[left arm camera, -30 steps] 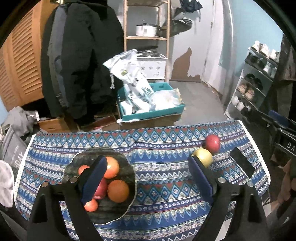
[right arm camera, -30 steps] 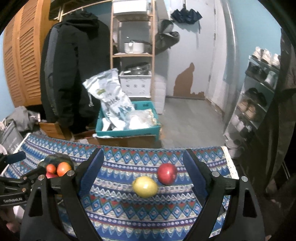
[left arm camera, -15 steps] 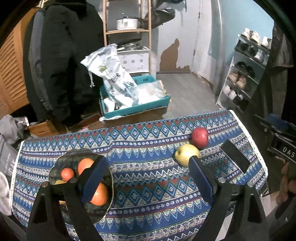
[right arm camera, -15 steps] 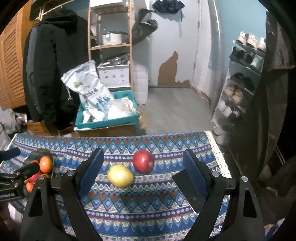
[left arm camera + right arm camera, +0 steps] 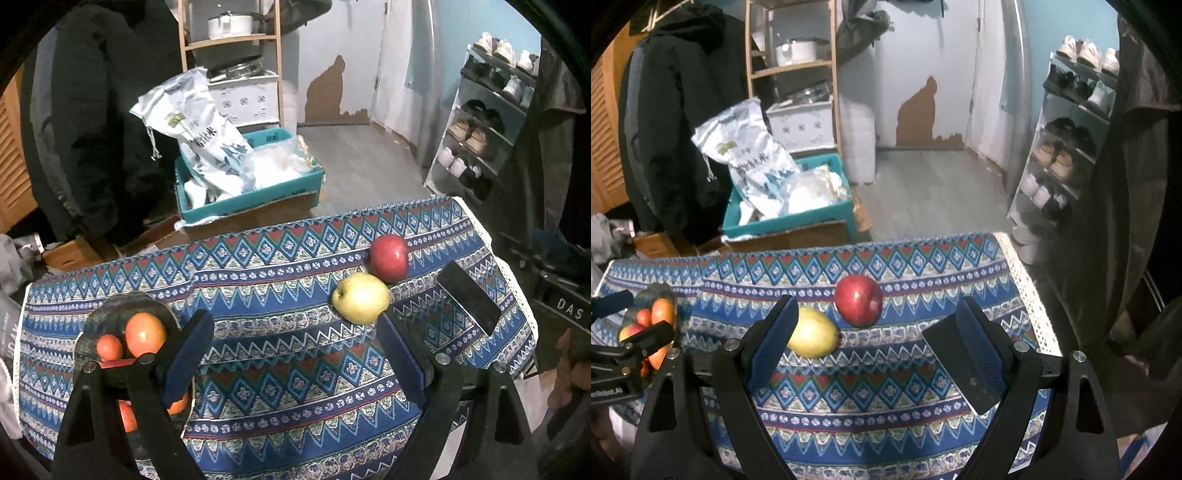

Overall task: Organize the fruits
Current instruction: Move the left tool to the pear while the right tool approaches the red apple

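Since a second ago we see both cameras slide rightward: the dark plate (image 5: pixel 125 306) drifts to the left edge of the left wrist view, and the two loose apples sit larger in both views. We find the yellow-green apple (image 5: pixel 361 297) lying on the patterned tablecloth (image 5: pixel 280 369), smooth and round with its stem dimple turned to the left, touching the glossy red apple (image 5: pixel 389 257) just behind it. In the right wrist view the yellow-green apple (image 5: pixel 812 333) is partly covered by the left finger's blue pad, while the red apple (image 5: pixel 858 300) shows whole. Our left gripper (image 5: pixel 295 354) holds its jaws wide apart and grips nothing; our right gripper (image 5: pixel 877 332) is likewise spread wide and empty. The plate carries round orange fruits (image 5: pixel 145 334), smooth-skinned, several cut off by the left gripper's black frame, so we cannot count them. A flat black rectangular slab (image 5: pixel 468 297) lies near the cloth's right, lace-trimmed edge; what it is we cannot make out. Beyond the table stand a teal crate (image 5: pixel 255 194) stuffed with crinkled plastic bags, a wooden shelf (image 5: pixel 229 37) with a white pot, dark coats and a shoe rack (image 5: pixel 484 122).
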`<state>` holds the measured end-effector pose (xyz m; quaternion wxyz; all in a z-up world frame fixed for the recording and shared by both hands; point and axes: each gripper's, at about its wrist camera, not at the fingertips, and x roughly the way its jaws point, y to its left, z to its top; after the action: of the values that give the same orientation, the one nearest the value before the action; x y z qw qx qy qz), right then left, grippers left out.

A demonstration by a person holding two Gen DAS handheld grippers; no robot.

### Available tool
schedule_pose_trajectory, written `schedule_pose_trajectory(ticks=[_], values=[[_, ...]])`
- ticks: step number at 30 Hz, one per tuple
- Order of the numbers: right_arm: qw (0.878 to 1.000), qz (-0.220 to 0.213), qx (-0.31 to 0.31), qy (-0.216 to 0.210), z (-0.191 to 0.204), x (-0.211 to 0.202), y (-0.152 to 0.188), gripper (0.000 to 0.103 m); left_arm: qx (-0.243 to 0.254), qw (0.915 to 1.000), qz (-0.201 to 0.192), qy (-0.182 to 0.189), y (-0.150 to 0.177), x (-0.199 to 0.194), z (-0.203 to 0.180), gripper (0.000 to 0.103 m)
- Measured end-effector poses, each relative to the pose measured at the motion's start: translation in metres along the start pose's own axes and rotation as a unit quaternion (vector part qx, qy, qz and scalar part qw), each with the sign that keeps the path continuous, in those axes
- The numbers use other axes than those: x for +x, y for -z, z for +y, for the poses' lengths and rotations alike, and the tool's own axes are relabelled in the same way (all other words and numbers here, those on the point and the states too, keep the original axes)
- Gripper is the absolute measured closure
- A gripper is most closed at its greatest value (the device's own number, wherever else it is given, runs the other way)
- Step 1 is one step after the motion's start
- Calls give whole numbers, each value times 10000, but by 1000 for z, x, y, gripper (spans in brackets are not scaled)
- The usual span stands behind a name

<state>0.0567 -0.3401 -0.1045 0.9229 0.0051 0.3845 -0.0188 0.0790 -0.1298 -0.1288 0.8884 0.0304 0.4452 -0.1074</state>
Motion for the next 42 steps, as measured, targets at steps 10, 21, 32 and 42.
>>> schedule_pose_trajectory(ticks=[10,21,32,42], values=[[9980,601,144,140,-22,50,15,16,-64,9985,436,326,-5,54,-18,12],[9924,1183,332,-1,-38,109,32,16,35,9952,865,462,-3,109,-43,12],[9864,1494,685,-9,-61,129,36,16,-39,9898,1240,694,-2,159,-56,12],[9835,1629,788,-46,-70,146,34,16,-227,9830,1544,964,2,194,-64,12]])
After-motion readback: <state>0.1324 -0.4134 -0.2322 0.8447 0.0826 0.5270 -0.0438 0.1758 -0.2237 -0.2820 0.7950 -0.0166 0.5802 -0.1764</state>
